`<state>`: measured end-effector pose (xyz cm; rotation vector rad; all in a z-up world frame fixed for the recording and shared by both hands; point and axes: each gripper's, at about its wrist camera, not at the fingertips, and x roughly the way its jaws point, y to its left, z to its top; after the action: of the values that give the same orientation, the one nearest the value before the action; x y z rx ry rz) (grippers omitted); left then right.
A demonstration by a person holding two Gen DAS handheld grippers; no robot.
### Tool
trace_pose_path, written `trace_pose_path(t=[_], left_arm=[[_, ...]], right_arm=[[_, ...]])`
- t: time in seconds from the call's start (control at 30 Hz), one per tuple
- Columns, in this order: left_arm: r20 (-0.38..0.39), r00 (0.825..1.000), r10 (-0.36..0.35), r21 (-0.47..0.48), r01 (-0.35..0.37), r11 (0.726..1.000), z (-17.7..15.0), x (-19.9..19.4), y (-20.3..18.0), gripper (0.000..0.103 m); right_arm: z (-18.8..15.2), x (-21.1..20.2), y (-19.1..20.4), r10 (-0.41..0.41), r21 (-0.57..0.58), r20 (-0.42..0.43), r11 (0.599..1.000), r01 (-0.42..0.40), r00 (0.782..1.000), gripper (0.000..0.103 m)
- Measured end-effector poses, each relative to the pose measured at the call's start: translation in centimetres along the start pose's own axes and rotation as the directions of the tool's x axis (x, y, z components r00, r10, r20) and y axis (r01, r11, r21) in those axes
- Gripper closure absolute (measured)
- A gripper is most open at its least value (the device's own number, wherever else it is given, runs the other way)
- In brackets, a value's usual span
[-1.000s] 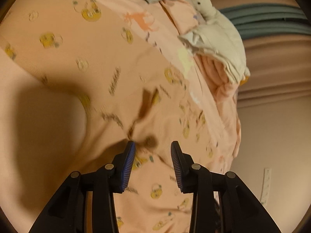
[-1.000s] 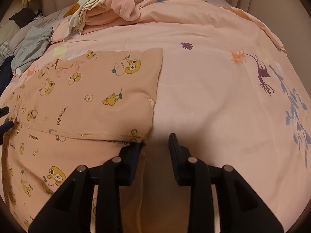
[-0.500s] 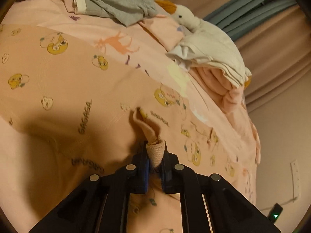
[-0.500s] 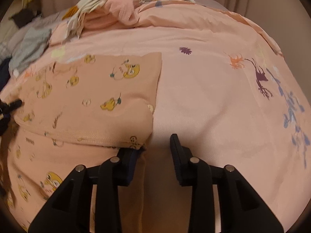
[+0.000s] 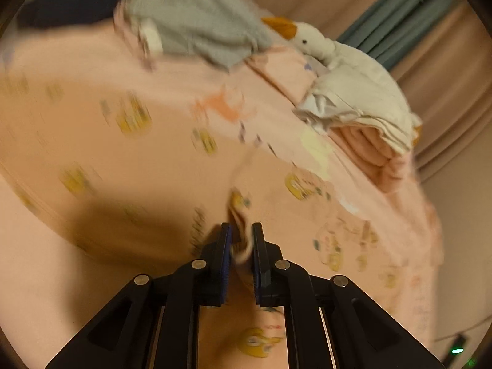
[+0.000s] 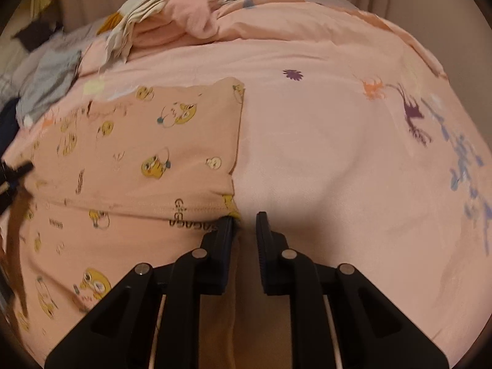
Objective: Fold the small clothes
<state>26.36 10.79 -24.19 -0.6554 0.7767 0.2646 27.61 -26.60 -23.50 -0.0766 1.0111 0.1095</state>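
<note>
1. Both views are dim and warm, with an orange-pink cast over the bedspread (image 6: pixel 323 160).
2. The left wrist view is smeared by motion blur: prints on the pink garment (image 5: pixel 138 141) streak, and the grey cloth (image 5: pixel 200 33) at upper centre is soft.
3. The right wrist view is sharper, blurred only toward its left edge.
4. A broad dark shadow lies at lower left of the left view; a softer one sits at lower centre of the right.
5. Fisheye bending curves the bed, and black vignette fills the corners.
</note>
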Motion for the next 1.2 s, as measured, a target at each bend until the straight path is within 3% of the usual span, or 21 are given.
trace_pose_path(t=[0.03,0.07,0.1,0.17,0.2,0.27,0.3,0.33,0.4,0.47,0.57,0.73,0.83,0.87,0.97,1.0,1.03,1.07,1.1,1.2], left_arm=[[0.028,0.998,0.058,0.041,-0.059,0.997,0.5,-1.1,-0.6,0.095],[0.047,0.993,0.105,0.082,-0.109,0.991,1.0,-2.2,-1.1,0.084],[0.055,0.988,0.146,0.141,-0.153,0.978,1.6,-3.2,-1.7,0.054],[0.017,0.974,0.228,0.245,-0.225,0.943,2.4,-3.8,-1.8,0.010],[0.027,0.952,0.304,0.287,-0.299,0.910,2.5,-4.3,-1.4,0.008],[0.109,0.908,0.404,0.302,-0.417,0.857,2.0,-5.6,0.2,0.008],[0.136,0.893,0.430,0.279,-0.451,0.848,1.8,-6.4,1.3,0.008],[0.127,0.893,0.432,0.246,-0.450,0.858,1.9,-6.9,2.7,0.008],[0.026,0.928,0.371,0.157,-0.371,0.915,2.6,-7.5,5.6,0.008],[-0.044,0.958,0.283,-0.052,-0.285,0.957,3.3,-8.4,9.7,0.008],[-0.019,0.961,0.276,-0.214,-0.273,0.938,4.2,-9.9,13.6,0.008],[0.027,0.965,0.262,-0.301,-0.242,0.922,6.4,-11.1,18.0,0.008],[0.065,0.957,0.282,-0.348,-0.243,0.906,8.0,-10.6,20.3,0.008],[0.068,0.961,0.268,-0.356,-0.228,0.906,8.5,-9.8,21.1,0.008],[0.027,0.992,0.124,-0.384,-0.104,0.917,8.7,-6.7,23.3,0.008],[0.011,0.993,0.115,-0.398,-0.102,0.912,8.7,-5.6,23.9,0.009],[0.053,0.990,0.127,-0.393,-0.097,0.914,8.7,-5.6,23.9,0.009],[0.085,0.987,0.136,-0.387,-0.093,0.917,9.0,-6.0,23.8,0.018],[0.105,0.986,0.129,-0.379,-0.080,0.922,9.4,-6.1,23.4,0.047],[0.137,0.987,0.078,-0.393,-0.018,0.919,10.1,-5.9,23.7,0.090]], right_arm=[[0.1,-0.3,-0.3,0.013,0.021,-0.002,1.000,-0.013,1.000,0.086],[0.3,-0.8,-0.9,0.051,0.071,-0.010,0.996,-0.050,0.999,0.084],[0.5,-1.0,-1.5,0.075,0.100,-0.014,0.992,-0.073,0.997,0.084],[1.0,-1.9,-2.2,0.115,0.160,0.000,0.981,-0.114,0.993,0.080],[1.2,-2.5,-2.2,0.110,0.170,0.011,0.979,-0.110,0.994,0.075],[1.4,-3.8,-1.8,0.079,0.161,0.031,0.983,-0.083,0.996,0.048],[1.4,-4.5,-1.4,0.069,0.156,0.047,0.985,-0.076,0.996,0.045],[1.4,-5.5,-0.9,0.066,0.153,0.075,0.985,-0.077,0.995,0.042],[1.4,-6.9,0.0,0.084,0.139,0.102,0.985,-0.098,0.991,0.039],[1.4,-7.4,1.0,0.098,0.119,0.104,0.987,-0.110,0.990,0.033],[0.4,-7.7,2.9,0.110,0.083,0.099,0.989,-0.119,0.989,0.027],[-0.6,-5.5,4.2,0.064,0.009,0.033,0.998,-0.065,0.997,0.027],[-0.8,-4.3,4.3,0.039,-0.013,0.005,0.999,-0.039,0.999,0.027],[-0.9,-4.2,4.2,0.036,-0.012,0.004,0.999,-0.036,0.999,0.027],[-0.9,-3.5,4.3,0.011,-0.024,-0.003,1.000,-0.011,1.000,0.027],[-0.8,-3.2,4.4,0.000,-0.032,-0.006,1.000,-0.001,1.000,0.027],[-0.7,-2.8,4.6,-0.015,-0.037,-0.008,0.999,0.014,1.000,0.027],[-0.7,-2.5,4.8,-0.030,-0.040,-0.011,0.999,0.030,0.999,0.027],[-0.7,-2.2,5.1,-0.043,-0.045,-0.015,0.998,0.042,0.999,0.027],[-1.3,-0.9,6.0,-0.055,-0.089,-0.050,0.995,0.051,0.997,0.029]])
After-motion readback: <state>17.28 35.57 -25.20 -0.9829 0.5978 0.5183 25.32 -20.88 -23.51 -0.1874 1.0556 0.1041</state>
